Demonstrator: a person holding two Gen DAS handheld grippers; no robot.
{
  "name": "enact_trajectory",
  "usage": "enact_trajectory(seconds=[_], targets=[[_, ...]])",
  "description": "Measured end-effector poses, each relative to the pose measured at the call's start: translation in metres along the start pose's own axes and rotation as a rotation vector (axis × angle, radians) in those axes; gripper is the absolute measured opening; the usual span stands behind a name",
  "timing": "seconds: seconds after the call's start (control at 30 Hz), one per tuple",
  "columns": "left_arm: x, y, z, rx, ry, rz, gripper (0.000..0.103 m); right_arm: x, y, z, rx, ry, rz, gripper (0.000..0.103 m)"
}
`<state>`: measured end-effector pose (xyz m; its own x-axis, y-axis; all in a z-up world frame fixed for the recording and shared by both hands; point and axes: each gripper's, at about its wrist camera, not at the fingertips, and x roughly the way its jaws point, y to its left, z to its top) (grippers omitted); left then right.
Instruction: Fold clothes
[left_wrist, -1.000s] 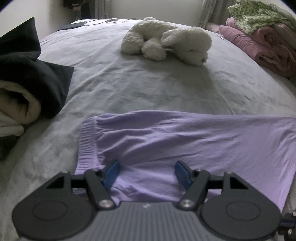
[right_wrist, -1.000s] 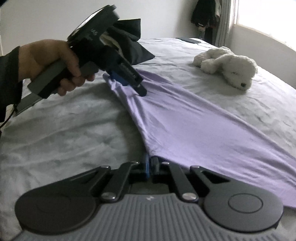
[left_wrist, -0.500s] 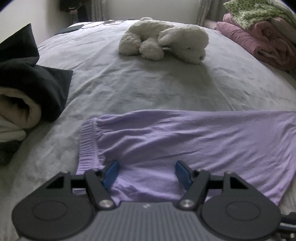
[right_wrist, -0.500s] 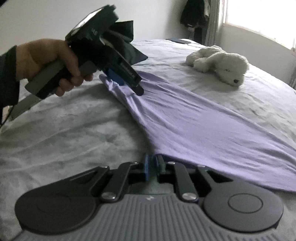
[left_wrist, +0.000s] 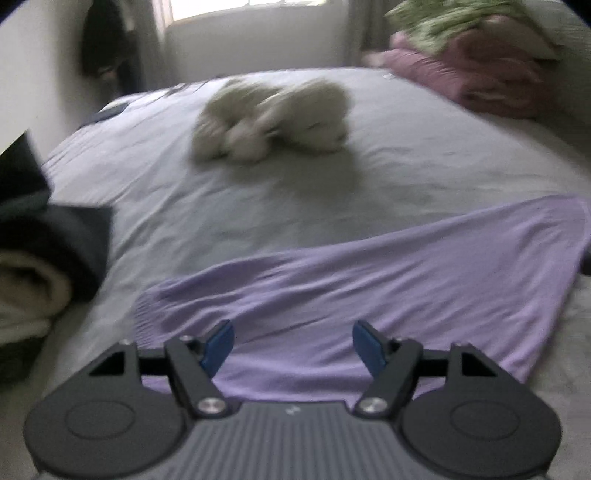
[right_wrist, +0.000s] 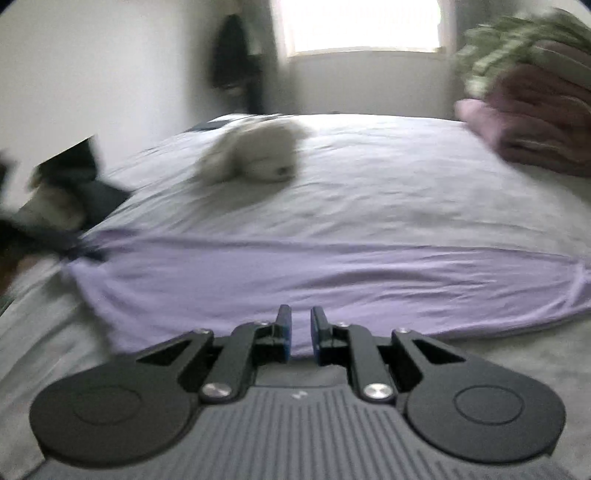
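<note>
A lilac garment lies stretched flat across the grey bed, its gathered waistband at the left end. My left gripper hangs open just above the cloth near that end, with nothing between its blue pads. In the right wrist view the same garment runs from side to side. My right gripper sits over its near edge, open by a narrow gap, with cloth showing behind the gap. The left gripper is a dark blur at the garment's far left end. Both views are motion-blurred.
A white plush toy lies further back on the grey sheet. Folded pink blankets with a green patterned cloth on top are stacked at the back right. A pile of dark and cream clothes lies at the left edge.
My right gripper's jaws have parted from shut on the garment's edge to a narrow gap, and its view has swung right across the bed. The left gripper stays open and has tilted upward.
</note>
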<state>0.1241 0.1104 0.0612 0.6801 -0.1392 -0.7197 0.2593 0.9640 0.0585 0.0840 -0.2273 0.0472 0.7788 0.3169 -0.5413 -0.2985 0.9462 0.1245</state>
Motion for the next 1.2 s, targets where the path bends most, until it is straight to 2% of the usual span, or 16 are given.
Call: enact_trajectory(seconds=[0.13,0.27,0.33,0.43,0.5,0.6,0.67,0.73,0.8,0.87,0.9,1.03,1.1,1.2], targets=[[0.008,-0.049,-0.007,0.051,0.001,-0.127,0.073,0.029,-0.017,0.002,-0.046,0.044,-0.002,0.016],[0.023,-0.060,-0.013,0.026,0.048,-0.146,0.073,0.035,-0.055,-0.006,-0.065,0.076,-0.066,0.019],[0.028,-0.062,-0.014,0.016,0.066,-0.149,0.074,0.025,-0.086,-0.008,-0.006,0.065,-0.108,0.034],[0.027,-0.061,-0.014,0.025,0.074,-0.147,0.075,0.008,-0.139,-0.014,0.081,0.055,-0.201,0.034],[0.026,-0.066,-0.017,0.051,0.078,-0.143,0.076,-0.005,-0.176,-0.016,0.179,0.031,-0.231,0.031],[0.025,-0.066,-0.019,0.074,0.080,-0.141,0.077,-0.020,-0.228,-0.017,0.329,-0.004,-0.296,0.031],[0.026,-0.065,-0.019,0.070,0.081,-0.143,0.078,-0.027,-0.252,-0.018,0.387,0.005,-0.377,0.035],[0.026,-0.066,-0.019,0.071,0.081,-0.143,0.079,-0.033,-0.264,-0.021,0.420,0.000,-0.388,0.029],[0.026,-0.065,-0.019,0.073,0.079,-0.145,0.079,-0.040,-0.275,-0.024,0.452,-0.006,-0.393,0.028],[0.026,-0.064,-0.018,0.063,0.078,-0.147,0.079,-0.048,-0.279,-0.026,0.470,-0.019,-0.408,0.035],[0.026,-0.063,-0.018,0.053,0.075,-0.148,0.079,-0.052,-0.279,-0.029,0.505,-0.041,-0.386,0.037],[0.024,-0.062,-0.015,0.034,0.069,-0.140,0.079,-0.048,-0.296,-0.047,0.789,-0.109,-0.200,0.037],[0.023,-0.060,-0.015,0.027,0.064,-0.129,0.079,-0.047,-0.303,-0.052,0.880,-0.129,-0.137,0.035],[0.023,-0.058,-0.013,0.017,0.056,-0.113,0.079,-0.050,-0.310,-0.058,0.949,-0.141,-0.108,0.034]])
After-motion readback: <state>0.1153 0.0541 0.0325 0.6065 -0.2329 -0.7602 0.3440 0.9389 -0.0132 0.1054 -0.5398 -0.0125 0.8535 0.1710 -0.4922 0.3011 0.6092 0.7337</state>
